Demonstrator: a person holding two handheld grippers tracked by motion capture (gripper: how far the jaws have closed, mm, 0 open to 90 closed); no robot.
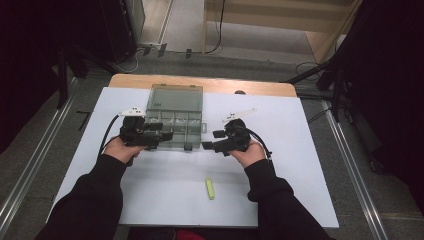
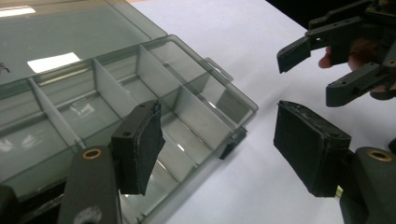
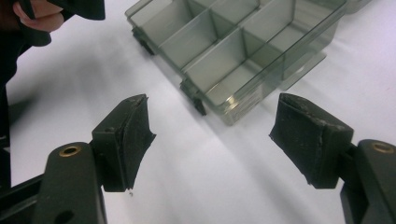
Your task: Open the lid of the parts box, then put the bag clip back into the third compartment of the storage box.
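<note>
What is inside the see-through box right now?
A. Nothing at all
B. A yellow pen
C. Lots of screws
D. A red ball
A: the box lies open with its lid back, and in both gripper views every compartment that shows is bare, while the small yellow thing lies on the table outside it.

Sleeves (image 1: 95, 200): black, long, worn on both forearms | left gripper (image 1: 159, 136): black, brass-ringed holes seen by the jaws, white plate on top, black cable looped behind | right gripper (image 1: 211, 140): black, worn square pads (image 3: 308, 135), white plate, black cable trailed
</note>
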